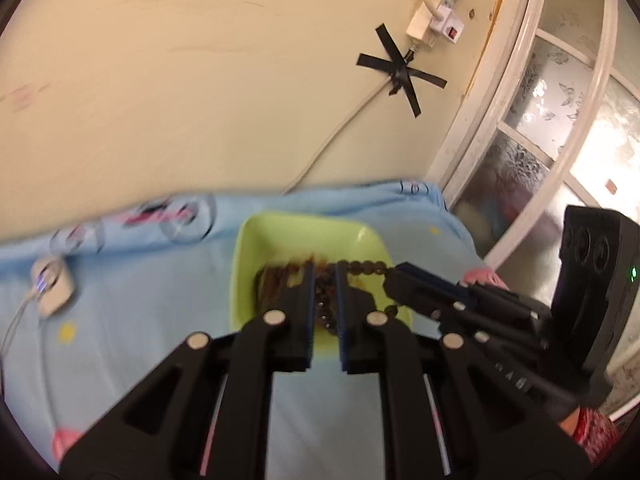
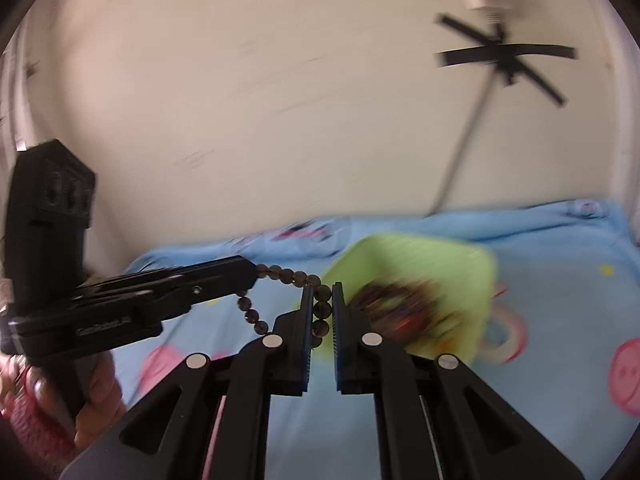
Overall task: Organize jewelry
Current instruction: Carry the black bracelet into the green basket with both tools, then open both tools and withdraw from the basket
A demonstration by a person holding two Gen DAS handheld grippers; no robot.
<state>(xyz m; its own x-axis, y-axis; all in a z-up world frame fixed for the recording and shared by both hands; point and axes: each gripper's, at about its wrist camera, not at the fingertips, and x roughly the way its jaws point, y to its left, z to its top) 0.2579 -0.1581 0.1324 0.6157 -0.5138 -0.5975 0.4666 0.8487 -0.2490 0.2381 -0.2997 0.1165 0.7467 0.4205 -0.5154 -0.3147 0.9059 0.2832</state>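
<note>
A dark brown bead bracelet (image 1: pixel 366 268) is stretched between both grippers above a lime-green square dish (image 1: pixel 280 236). My left gripper (image 1: pixel 324 270) is shut on one side of the bracelet. My right gripper (image 2: pixel 322 290) is shut on the other side of the bracelet (image 2: pixel 286 274). In the left wrist view the right gripper (image 1: pixel 394 280) comes in from the right. In the right wrist view the left gripper (image 2: pixel 250 270) comes in from the left. The dish (image 2: pixel 460 256) holds several more blurred brown bead strands (image 2: pixel 400 308).
The dish sits on a light blue cloth (image 1: pixel 140 300) with pink smiley prints. A white mouse (image 1: pixel 52 286) lies at the left. A cream wall (image 1: pixel 200 80) with a taped cable (image 1: pixel 402 72) and power strip (image 1: pixel 440 12) stands behind. A window (image 1: pixel 560 120) is at the right.
</note>
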